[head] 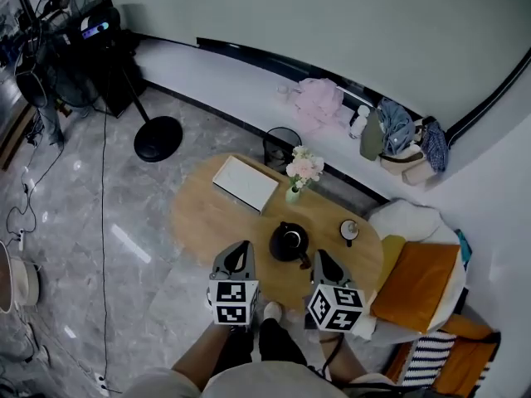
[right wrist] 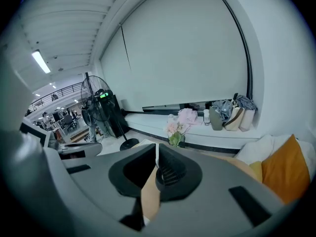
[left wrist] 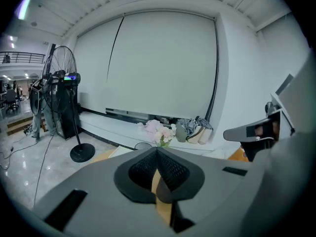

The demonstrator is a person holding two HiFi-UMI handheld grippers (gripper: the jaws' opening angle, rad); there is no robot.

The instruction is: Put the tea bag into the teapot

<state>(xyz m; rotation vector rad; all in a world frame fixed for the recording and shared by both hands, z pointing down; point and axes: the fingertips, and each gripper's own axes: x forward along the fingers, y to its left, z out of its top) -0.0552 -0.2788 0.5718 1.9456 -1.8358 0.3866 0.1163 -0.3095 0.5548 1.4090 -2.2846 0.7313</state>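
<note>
A black teapot (head: 289, 243) stands near the middle of the oval wooden table (head: 199, 218) in the head view. A small white cup (head: 349, 231) sits to its right. I cannot make out a tea bag in any view. My left gripper (head: 238, 251) hovers over the table's near edge, just left of the teapot. Its jaws meet at the tip (left wrist: 157, 150) with nothing between them. My right gripper (head: 320, 257) hangs just right of the teapot, also shut and empty (right wrist: 157, 148). In both gripper views the teapot is hidden behind the jaws.
A white book (head: 245, 183) and a vase of pink flowers (head: 303, 171) stand on the table's far half. A wire bin (head: 282, 143) and a standing fan (head: 79, 40) are on the floor beyond. A white chair with an orange cushion (head: 419, 276) is at the right.
</note>
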